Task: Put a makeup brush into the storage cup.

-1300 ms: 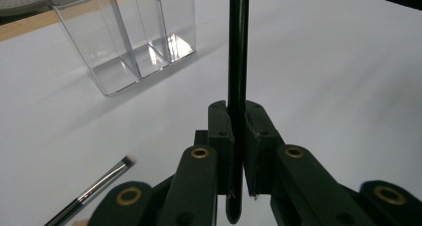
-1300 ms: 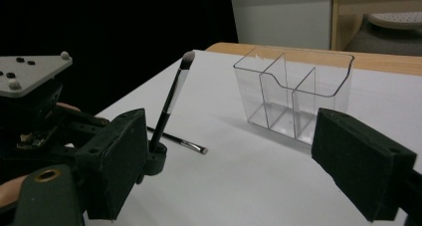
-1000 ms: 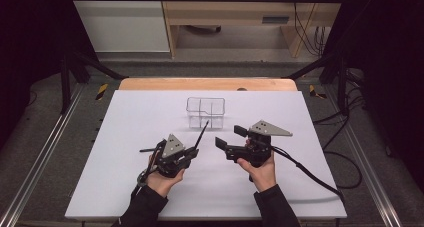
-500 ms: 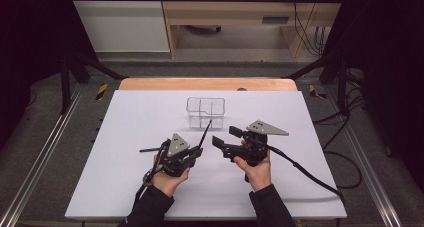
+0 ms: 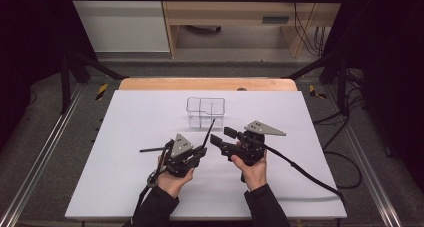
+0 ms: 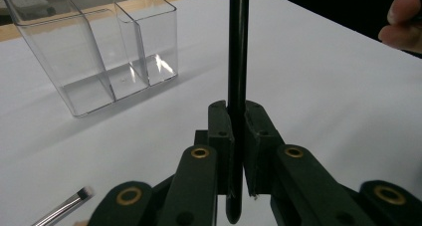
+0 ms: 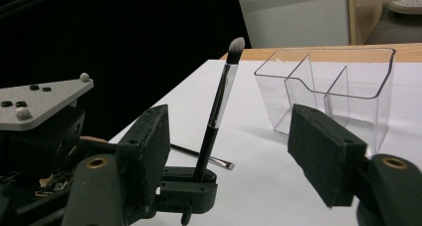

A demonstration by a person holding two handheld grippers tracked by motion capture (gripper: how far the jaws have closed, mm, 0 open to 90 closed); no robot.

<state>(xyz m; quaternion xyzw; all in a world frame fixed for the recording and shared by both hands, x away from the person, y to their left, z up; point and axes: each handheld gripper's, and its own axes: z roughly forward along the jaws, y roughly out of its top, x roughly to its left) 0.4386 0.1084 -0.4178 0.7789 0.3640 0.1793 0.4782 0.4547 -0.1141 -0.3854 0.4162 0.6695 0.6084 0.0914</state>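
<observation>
My left gripper is shut on the black handle of a makeup brush. The brush leans up and away, its pale bristle tip towards a clear plastic organizer. My right gripper is just right of the brush, open. Its jaws have just been closing. The brush stands ahead of their gap and neither pad touches it. A second, thin brush lies flat on the white table, left of my left gripper.
The organizer has divided compartments and stands upright, centred towards the back of the white surface. A wooden edge runs behind it. A black cable trails from my right gripper to the right. Dark floor and metal rails flank the table.
The right gripper's jaws stand closer together than a second ago. Both hands and the held brush have stayed almost in place.
</observation>
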